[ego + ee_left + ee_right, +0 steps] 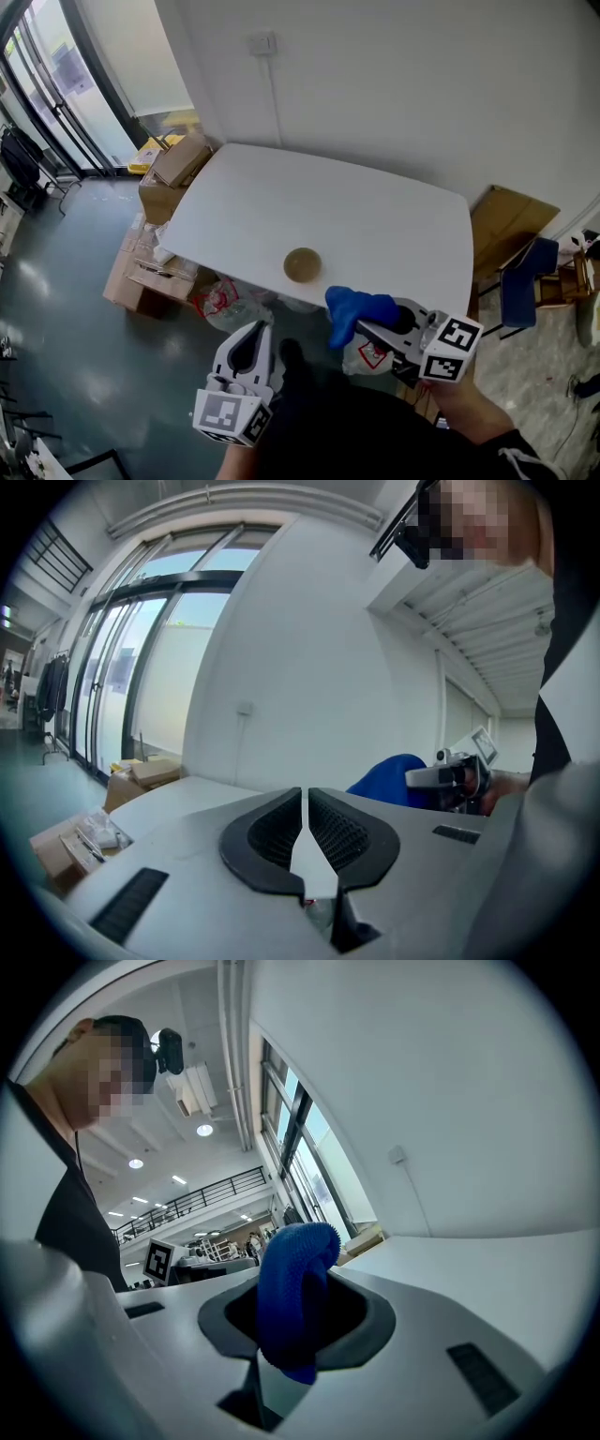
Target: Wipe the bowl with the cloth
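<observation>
A small brown bowl stands near the front edge of the white table. My right gripper is held below and right of the bowl, off the table edge, shut on a blue cloth that bulges from its jaws. My left gripper hangs lower left, in front of the table, shut with nothing between its fingers. In the left gripper view the blue cloth and the right gripper show at the right. The bowl is not visible in either gripper view.
Cardboard boxes and bags lie on the floor left of and under the table. A blue chair and flat cardboard stand to the right. A glass door is at the far left.
</observation>
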`<state>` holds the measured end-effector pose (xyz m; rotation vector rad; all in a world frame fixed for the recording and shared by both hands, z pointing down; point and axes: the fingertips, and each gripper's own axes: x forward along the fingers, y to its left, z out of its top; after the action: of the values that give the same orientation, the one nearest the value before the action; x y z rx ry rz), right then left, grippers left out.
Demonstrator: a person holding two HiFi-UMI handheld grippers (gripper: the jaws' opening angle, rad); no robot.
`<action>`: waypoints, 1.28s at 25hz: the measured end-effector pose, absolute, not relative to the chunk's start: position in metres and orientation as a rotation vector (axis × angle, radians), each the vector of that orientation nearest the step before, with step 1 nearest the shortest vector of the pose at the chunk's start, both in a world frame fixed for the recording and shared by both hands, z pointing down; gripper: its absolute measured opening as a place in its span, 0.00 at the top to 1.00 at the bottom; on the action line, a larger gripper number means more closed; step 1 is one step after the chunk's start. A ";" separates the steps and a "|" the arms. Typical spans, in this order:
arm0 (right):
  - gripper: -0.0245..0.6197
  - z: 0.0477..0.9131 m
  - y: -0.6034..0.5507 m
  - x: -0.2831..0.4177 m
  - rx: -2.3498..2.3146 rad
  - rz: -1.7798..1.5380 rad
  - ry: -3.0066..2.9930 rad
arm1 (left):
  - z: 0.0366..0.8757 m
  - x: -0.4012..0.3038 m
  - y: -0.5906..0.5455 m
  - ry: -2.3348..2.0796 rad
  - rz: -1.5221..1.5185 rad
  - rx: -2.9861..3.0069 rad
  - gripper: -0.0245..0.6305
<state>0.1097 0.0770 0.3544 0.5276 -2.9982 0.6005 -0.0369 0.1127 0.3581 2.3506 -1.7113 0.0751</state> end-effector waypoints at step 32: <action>0.84 0.456 -0.136 -0.028 0.784 0.820 -2.720 | 0.465 -0.135 -0.131 -1.211 0.251 2.372 0.78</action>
<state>-0.0282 -0.1362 0.4564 0.7845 -2.7203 0.8196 -0.1348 -0.1308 0.4651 2.3719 -1.2114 0.2511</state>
